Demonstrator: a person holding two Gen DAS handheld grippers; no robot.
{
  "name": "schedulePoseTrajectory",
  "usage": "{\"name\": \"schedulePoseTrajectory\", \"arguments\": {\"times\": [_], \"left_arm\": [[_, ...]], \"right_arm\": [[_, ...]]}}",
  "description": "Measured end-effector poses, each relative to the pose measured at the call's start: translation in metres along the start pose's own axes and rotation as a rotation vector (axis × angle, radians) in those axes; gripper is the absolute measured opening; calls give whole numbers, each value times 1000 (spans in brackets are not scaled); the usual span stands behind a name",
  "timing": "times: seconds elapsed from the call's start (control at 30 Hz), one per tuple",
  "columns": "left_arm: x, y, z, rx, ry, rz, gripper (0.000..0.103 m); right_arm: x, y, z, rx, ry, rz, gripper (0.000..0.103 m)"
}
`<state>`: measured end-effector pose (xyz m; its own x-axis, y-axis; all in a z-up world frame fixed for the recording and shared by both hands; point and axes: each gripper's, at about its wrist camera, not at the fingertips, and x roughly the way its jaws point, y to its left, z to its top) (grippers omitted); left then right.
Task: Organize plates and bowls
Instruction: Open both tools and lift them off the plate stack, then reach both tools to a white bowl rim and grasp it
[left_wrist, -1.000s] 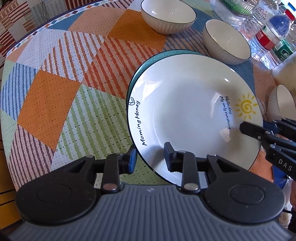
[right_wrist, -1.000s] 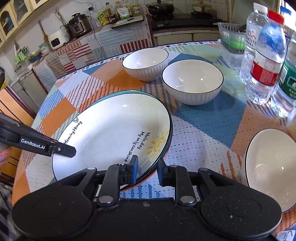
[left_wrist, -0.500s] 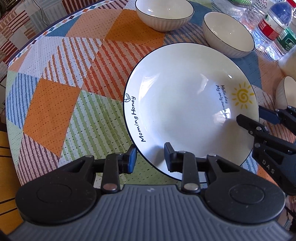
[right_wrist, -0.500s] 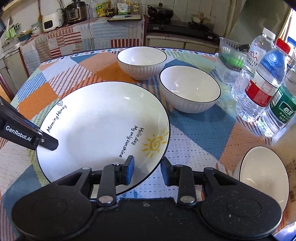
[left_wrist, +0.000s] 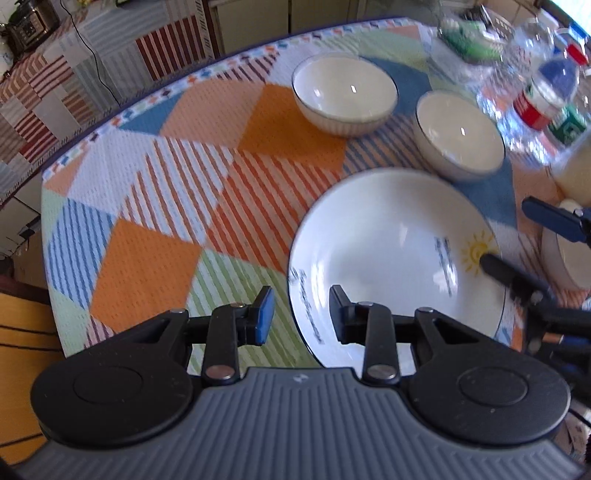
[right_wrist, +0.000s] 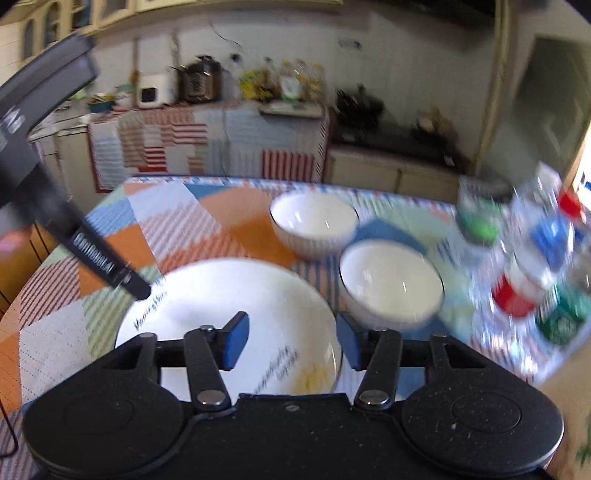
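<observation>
— Left wrist view?
— The left gripper (left_wrist: 300, 314) is spread wide and holds nothing; the plate (left_wrist: 384, 254) lies on the patchwork tablecloth (left_wrist: 155, 206), its rim between the fingers. Two bowls (left_wrist: 343, 92) sit beyond.
— Right wrist view?
— The right gripper (right_wrist: 291, 341) gapes empty above the plate (right_wrist: 221, 295). Blurred bottles (right_wrist: 546, 254) stand right.

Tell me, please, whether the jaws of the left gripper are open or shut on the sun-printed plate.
Open. The left gripper has a wide gap between its jaws, straddling the plate's near rim without pinching it.
</observation>
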<state>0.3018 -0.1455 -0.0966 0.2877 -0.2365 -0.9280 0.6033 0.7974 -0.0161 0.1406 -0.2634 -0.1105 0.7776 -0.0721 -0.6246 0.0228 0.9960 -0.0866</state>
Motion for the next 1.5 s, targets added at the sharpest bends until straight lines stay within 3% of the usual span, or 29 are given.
{"name": "schedulePoseTrajectory", "arguments": {"times": [0.07,0.2,0.3,0.33,0.43,0.57,0.73,0.97,1.1,1.3,1.5], "left_arm": [[-3,9,15,-6,-26,0,32],[0,28,44,-36,-72,-34,35],[11,36,64,-74,-112,-71,41],[17,39,70,-92,-121,-82,43],[44,48,87,-162,-109,-119,43],[77,52,104,-225,-119,-161,43],[98,54,114,-322,-203,-206,43],[121,45,124,-308,-215,-177,37],[128,38,122,-278,-210,-207,15],[124,32,120,-236,-183,-174,14],[102,48,105,-216,-169,-137,15]], "right_arm": [[7,2,8,-36,-27,-2,72],[37,-4,28,-77,-34,10,75],[65,-10,44,-110,-16,23,92],[74,-13,49,-112,-14,36,94],[106,-25,61,-61,36,92,94],[146,-32,68,-71,99,51,94],[175,-42,78,-30,167,86,94],[198,-37,84,-81,222,61,101],[204,-40,84,-74,240,84,102],[215,-39,84,-50,268,94,100],[203,-17,87,-76,241,119,100]]}}
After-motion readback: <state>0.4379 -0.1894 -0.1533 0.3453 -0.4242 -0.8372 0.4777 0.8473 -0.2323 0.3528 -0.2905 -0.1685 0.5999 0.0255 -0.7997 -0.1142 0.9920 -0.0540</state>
